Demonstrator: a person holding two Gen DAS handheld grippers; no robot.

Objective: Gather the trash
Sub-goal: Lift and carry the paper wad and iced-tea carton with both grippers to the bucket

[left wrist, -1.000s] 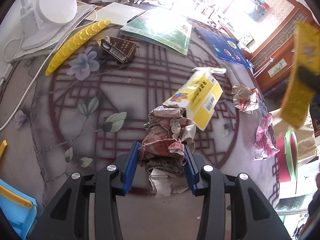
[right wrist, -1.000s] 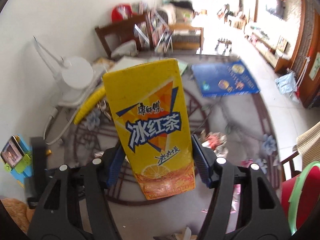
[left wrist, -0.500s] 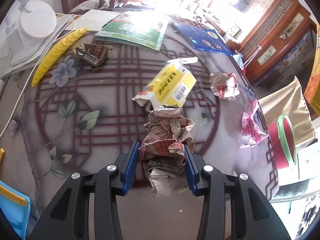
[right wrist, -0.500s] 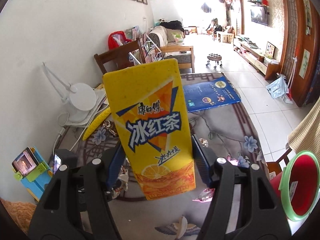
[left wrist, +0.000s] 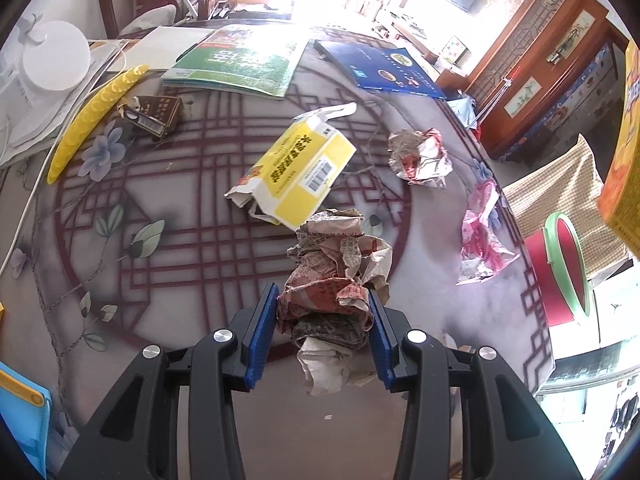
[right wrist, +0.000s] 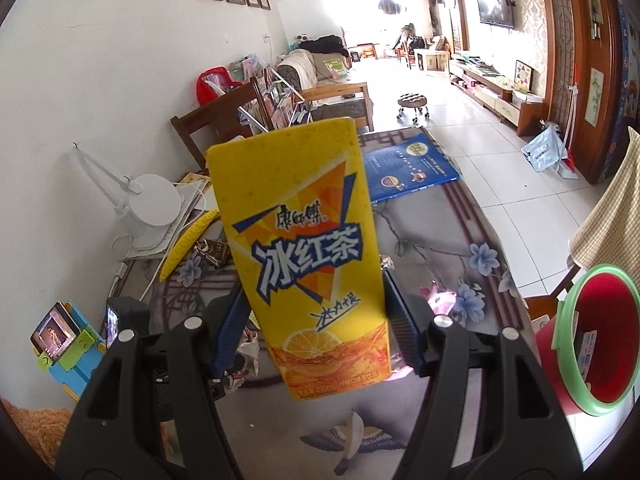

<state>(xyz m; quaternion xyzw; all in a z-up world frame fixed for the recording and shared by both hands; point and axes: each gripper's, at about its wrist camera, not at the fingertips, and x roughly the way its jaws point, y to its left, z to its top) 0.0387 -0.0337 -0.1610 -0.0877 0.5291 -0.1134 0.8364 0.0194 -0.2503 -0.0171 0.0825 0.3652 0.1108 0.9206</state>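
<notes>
Left claw (left wrist: 323,326): a crumpled paper wad (left wrist: 334,276) is being gripped above the table (left wrist: 180,216).
Right claw (right wrist: 316,328): an iced-tea carton (right wrist: 308,248) is being clamped, near the red bin (right wrist: 596,344).
Bin: standing off the table's edge.
Being left: yellow box (left wrist: 300,172), foil wad (left wrist: 420,156), pink wrapper (left wrist: 482,236), mid-table and at that edge.

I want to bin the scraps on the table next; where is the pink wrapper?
In the left wrist view, the pink wrapper lies near the table's right edge, between the crumpled foil ball and the red bin.
</notes>
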